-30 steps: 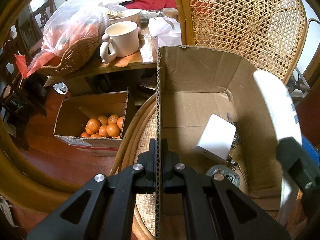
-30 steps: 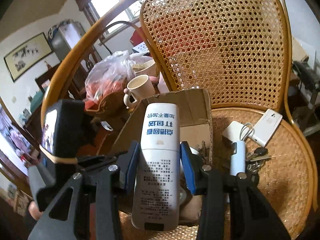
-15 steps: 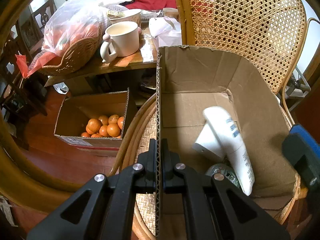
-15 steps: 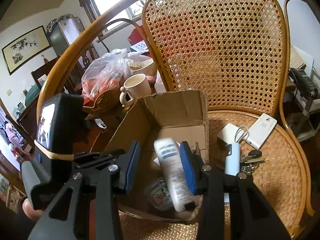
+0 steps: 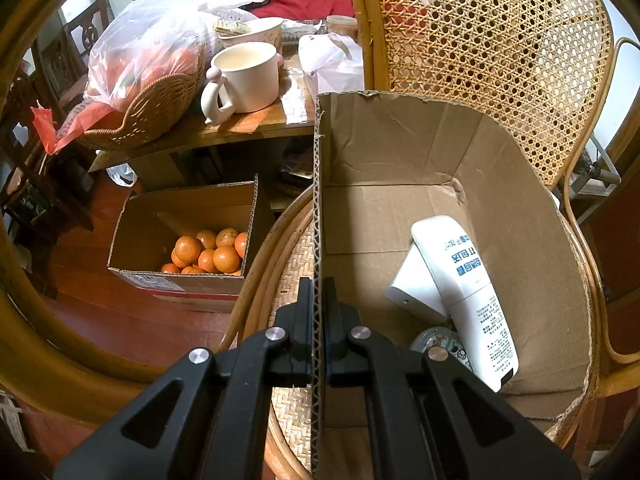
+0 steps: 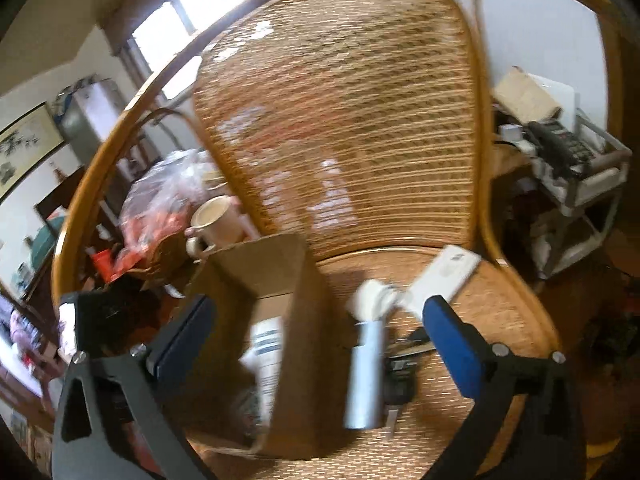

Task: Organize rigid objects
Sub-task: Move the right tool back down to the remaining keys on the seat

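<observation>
A cardboard box stands on the rattan chair seat. My left gripper is shut on the box's left wall. Inside lie a white tube with blue print, a white flat case under it and a round tin. My right gripper is blurred and its jaws are opening wide, with no pad pressing on anything. It hangs above the box's right wall and a pale cylinder on the seat. The tube shows inside the box.
On the seat right of the box lie a white round item, a white flat box and dark keys. A side table holds a mug and a basket of bagged fruit. A box of oranges sits on the floor.
The right gripper let the white tube drop into the box, then swung right and spread its jaws wide. The left gripper stayed shut on the box wall.
</observation>
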`<state>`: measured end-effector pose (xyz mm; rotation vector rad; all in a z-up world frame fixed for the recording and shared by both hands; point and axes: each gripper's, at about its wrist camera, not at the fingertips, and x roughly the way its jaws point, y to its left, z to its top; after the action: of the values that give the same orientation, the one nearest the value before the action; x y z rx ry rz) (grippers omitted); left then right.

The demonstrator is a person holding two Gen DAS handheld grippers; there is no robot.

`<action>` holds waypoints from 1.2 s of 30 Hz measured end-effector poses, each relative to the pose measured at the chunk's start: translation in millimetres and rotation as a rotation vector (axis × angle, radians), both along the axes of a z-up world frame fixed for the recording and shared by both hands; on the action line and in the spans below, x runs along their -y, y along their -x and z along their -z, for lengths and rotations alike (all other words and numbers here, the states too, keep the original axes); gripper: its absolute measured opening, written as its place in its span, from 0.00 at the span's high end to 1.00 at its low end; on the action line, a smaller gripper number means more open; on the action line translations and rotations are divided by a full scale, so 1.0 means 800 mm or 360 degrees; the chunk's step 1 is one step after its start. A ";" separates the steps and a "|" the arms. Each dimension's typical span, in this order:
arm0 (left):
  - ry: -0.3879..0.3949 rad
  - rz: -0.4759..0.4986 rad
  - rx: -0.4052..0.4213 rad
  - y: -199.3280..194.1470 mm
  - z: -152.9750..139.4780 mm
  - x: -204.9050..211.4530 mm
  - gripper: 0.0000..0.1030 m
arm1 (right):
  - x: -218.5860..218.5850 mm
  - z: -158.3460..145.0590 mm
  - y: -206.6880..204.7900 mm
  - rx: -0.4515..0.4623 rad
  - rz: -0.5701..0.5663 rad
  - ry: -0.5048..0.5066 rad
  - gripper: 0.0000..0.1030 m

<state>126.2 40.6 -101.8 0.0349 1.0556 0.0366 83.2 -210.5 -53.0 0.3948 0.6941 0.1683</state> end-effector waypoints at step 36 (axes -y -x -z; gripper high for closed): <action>-0.0012 -0.0013 -0.0008 -0.002 0.003 0.001 0.96 | 0.035 0.153 -0.059 -0.0715 0.0134 0.0416 0.00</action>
<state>127.6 39.5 -104.5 0.0375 1.0610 0.0480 130.1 -238.1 -175.0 0.2096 1.1251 -0.0961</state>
